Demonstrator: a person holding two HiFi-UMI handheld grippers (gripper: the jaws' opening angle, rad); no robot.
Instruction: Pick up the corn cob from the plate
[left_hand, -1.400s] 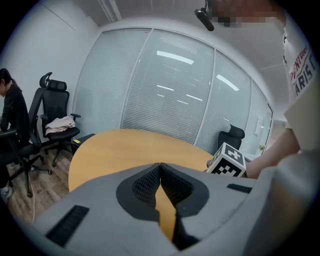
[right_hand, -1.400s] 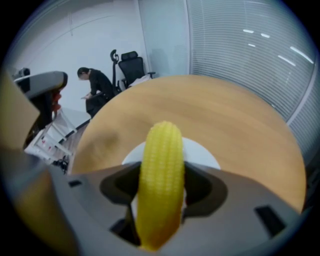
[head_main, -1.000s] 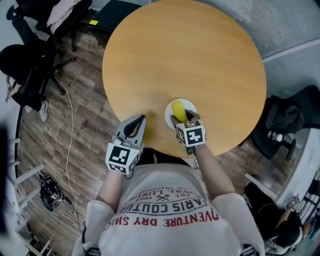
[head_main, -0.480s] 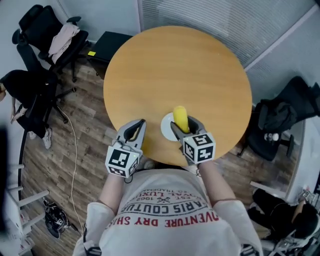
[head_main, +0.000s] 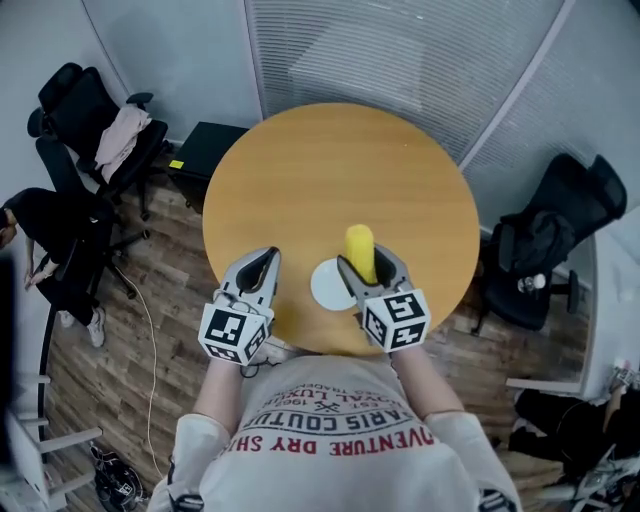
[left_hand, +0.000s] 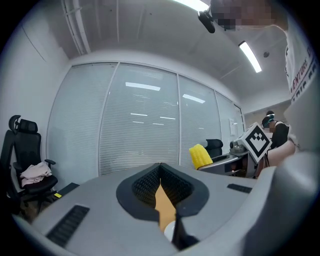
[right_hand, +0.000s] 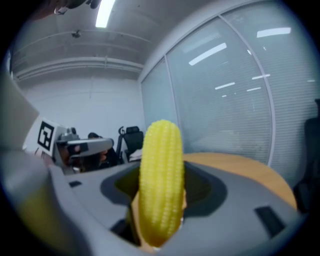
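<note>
The right hand-held gripper (head_main: 365, 262) is pinching the corn cob (head_main: 360, 248) above the partly covered plate (head_main: 326, 286), near the worktop (head_main: 330, 170) edge. The left hand-held gripper (head_main: 262, 262) is pressing its jaws together, empty.

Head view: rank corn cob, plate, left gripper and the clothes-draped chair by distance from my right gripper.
1. corn cob, held in the right gripper.
2. plate, just left, on the table.
3. left gripper, farther left, over the table's edge.
4. chair, far upper left.
</note>
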